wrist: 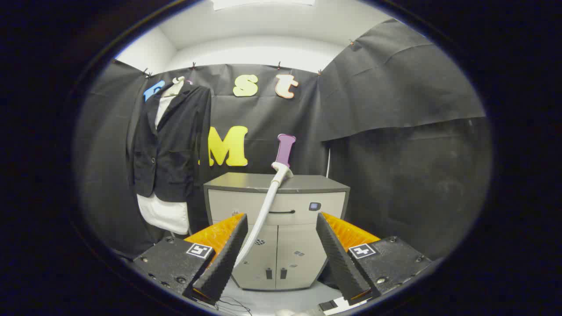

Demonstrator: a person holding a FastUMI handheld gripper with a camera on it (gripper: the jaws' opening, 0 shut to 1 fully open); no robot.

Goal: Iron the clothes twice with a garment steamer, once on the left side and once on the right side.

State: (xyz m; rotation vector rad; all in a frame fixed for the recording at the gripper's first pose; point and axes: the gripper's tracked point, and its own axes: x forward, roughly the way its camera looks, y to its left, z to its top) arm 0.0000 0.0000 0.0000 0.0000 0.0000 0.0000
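Hand-held gripper (281,254) is hanging open before a grey cabinet (276,228), fingers holding nothing, as the steamer wand (271,199) is leaning on it beside the hanging dark jacket (169,145).

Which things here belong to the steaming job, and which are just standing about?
Job:
- black jacket over a white shirt, hanging beside the cabinet
- steamer wand, leaning against the cabinet, just ahead of the open gripper

Standing about:
- grey cabinet
- black cloth wall
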